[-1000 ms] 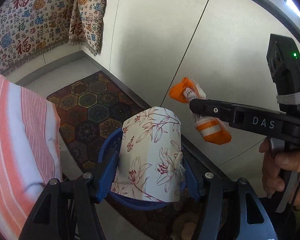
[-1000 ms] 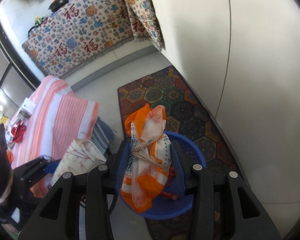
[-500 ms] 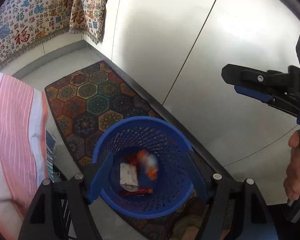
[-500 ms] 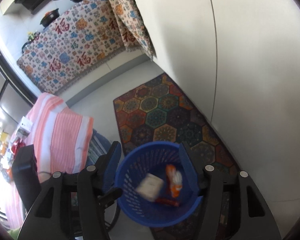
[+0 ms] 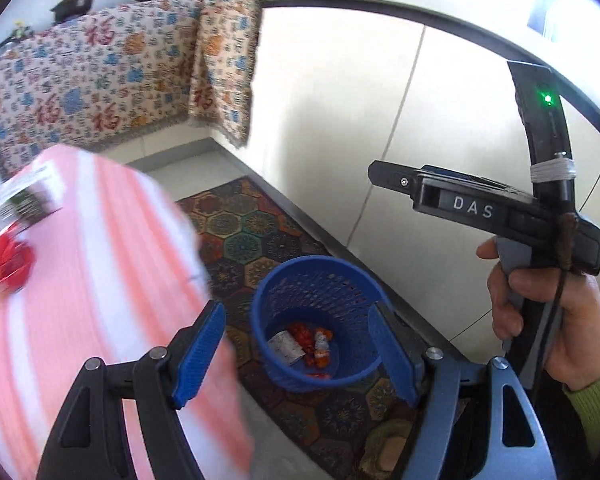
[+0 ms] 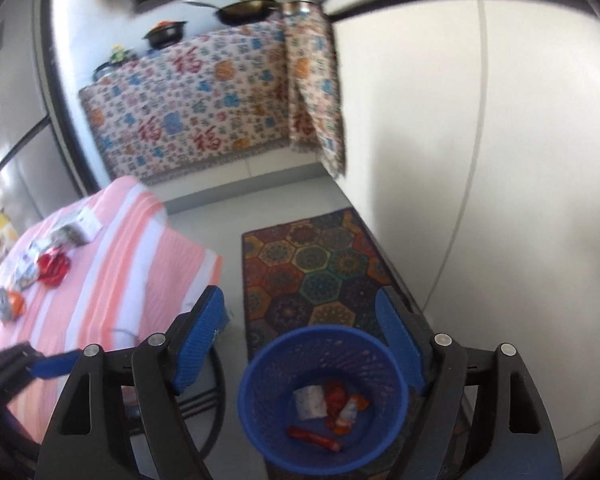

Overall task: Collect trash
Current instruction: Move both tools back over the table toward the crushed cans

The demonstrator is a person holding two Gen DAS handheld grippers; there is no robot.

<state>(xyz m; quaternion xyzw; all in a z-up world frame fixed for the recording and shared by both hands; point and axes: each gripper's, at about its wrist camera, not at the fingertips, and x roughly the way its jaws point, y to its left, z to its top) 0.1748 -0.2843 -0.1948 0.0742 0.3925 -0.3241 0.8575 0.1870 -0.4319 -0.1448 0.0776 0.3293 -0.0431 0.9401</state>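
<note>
A blue mesh basket [image 5: 316, 261] [image 6: 320, 330] stands on the floor rug below both grippers. In it lie a white packet [image 5: 286, 346] [image 6: 310, 400], orange and red wrappers [image 5: 316, 340] [image 6: 342, 404] and a red stick [image 6: 314, 438]. My left gripper [image 5: 295, 312] hangs open above the basket with nothing between its blue pads. My right gripper [image 6: 299, 296] is above the basket too, its jaws opening and empty; a hand holds it at the right of the left wrist view [image 5: 460, 204]. More trash lies on the striped table: a red wrapper [image 6: 52, 266] [image 5: 12, 260] and a white box [image 6: 76, 226].
The pink-and-white striped table [image 5: 100, 272] [image 6: 132, 248] is to the left of the basket. A patterned rug [image 5: 252, 232] [image 6: 316, 264] runs along white cabinet doors [image 5: 332, 120] on the right. A cloth-draped counter [image 6: 196, 120] with pans stands at the back.
The floral packet left my left gripper and the orange wrapper left my right; both now lie in the basket. Both grippers have opened, risen and drawn back from it.
</note>
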